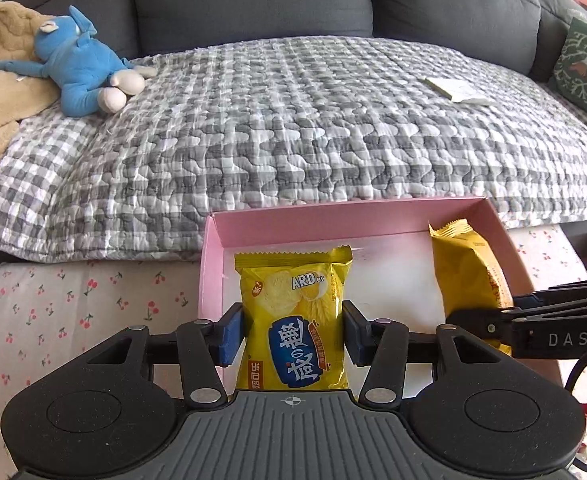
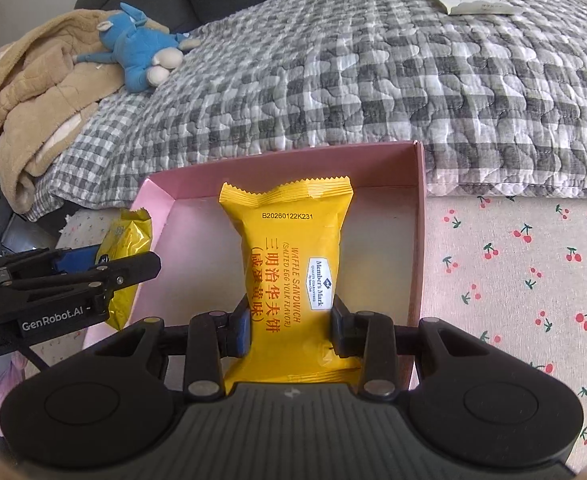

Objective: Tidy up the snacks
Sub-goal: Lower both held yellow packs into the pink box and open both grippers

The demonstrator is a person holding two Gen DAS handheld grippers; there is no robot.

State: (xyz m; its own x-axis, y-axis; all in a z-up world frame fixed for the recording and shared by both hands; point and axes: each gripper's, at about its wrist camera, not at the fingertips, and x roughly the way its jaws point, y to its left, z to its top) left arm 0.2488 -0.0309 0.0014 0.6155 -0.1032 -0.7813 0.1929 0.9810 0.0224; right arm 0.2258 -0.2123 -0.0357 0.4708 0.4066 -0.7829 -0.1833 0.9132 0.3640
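While left gripper [image 1: 293, 330] clamps glossy yellow cracker pack [image 1: 295, 316], right gripper [image 2: 289, 330] pinches matte waffle packet [image 2: 291, 264].

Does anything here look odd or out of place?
Nothing is spilled or damaged. Each gripper holds a snack pack over the pink box. Only stray bits: a white packet and a blue plush toy on the quilt.

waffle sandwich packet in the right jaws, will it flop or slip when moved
The waffle sandwich packet stands straight out beyond the right gripper, so probably fairly stiff and light. Its smooth wrapper may slip. The contents are likely crushable.
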